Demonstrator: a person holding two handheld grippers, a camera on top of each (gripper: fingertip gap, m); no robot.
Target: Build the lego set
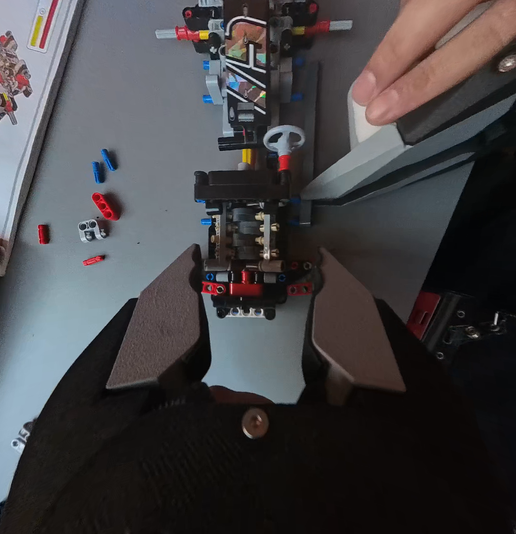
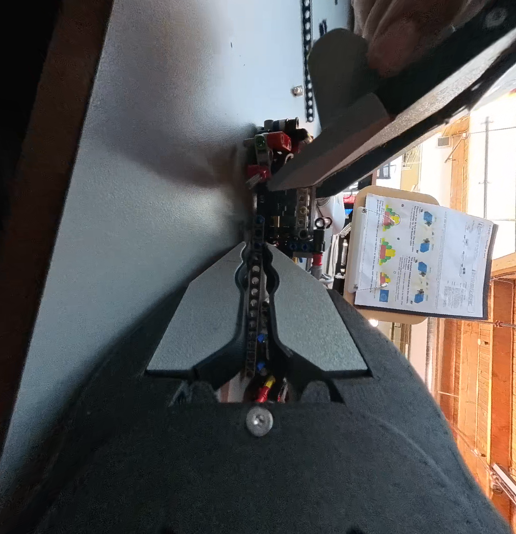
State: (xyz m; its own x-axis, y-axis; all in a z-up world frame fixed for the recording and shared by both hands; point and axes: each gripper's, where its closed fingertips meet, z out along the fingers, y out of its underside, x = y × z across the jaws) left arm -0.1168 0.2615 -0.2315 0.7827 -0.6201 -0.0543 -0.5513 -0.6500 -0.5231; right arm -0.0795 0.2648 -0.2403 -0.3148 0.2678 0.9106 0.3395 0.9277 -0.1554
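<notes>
Grey worktop (image 1: pixel 135 86) in the left wrist view: left gripper (image 1: pixel 258 254) fingers spread wide either side of the brick-built car chassis (image 1: pixel 245 225), not pressing it. Loose red and blue pieces (image 1: pixel 105 205) lie off to the left.

Right wrist view: right gripper (image 2: pixel 256 254) fingers clamped on the chassis's dark holed side beam (image 2: pixel 254 277), instruction sheet (image 2: pixel 424 260) behind.

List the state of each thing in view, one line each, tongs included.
Left tongs: open, straddling the model's near end.
Right tongs: shut on the dark grey beam.
Dark grey beam: pinned against the model's side.
Car model: part-built, lying flat on the table.
Steering wheel: mounted on the model.
Red three-hole beam: loose on the table.
Blue pins: loose, side by side.
Instruction booklet: lying open.
</notes>
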